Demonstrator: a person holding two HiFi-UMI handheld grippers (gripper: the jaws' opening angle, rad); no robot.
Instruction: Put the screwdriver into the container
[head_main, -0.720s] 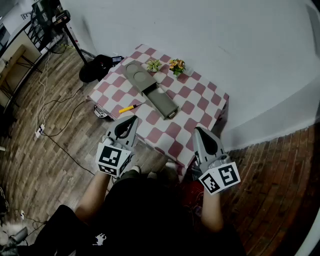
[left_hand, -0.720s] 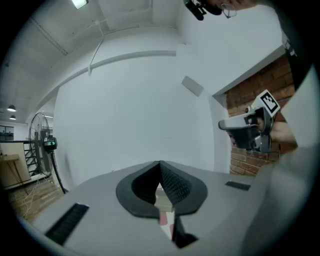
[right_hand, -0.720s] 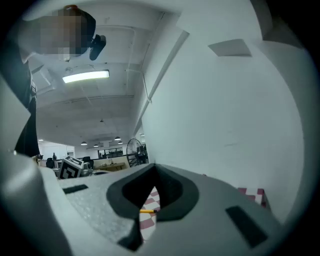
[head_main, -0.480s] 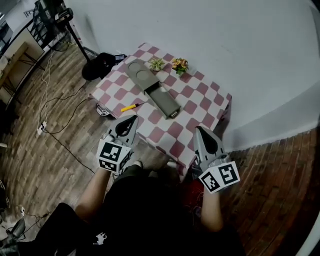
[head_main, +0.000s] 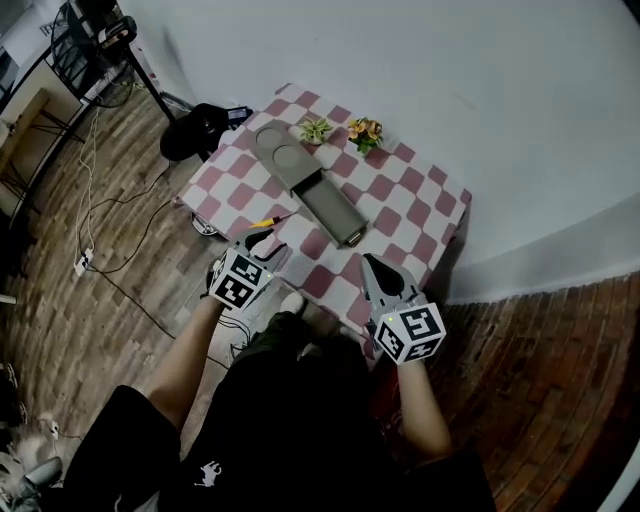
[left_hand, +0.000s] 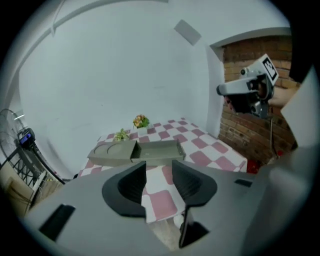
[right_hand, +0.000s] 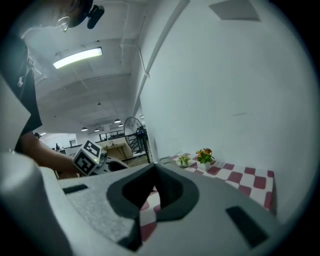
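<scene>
A long grey rectangular container (head_main: 312, 190) lies on the checkered tablecloth (head_main: 402, 206).

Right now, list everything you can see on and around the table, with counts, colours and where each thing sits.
table: one, red and white checked cloth, in front of the person
container: one, grey, lying diagonally across the middle of the table, drawer slid open
screwdriver: one, yellow handle, near the table's left edge, just ahead of the left gripper
potted plants: two, one green, one with orange flowers, at the far side of the table
black object: one, on the wooden floor left of the table
cables: several, dark, on the floor at the left
left gripper: one, grey, open and empty, over the near left edge
right gripper: one, grey, shut and empty, at the near right
</scene>
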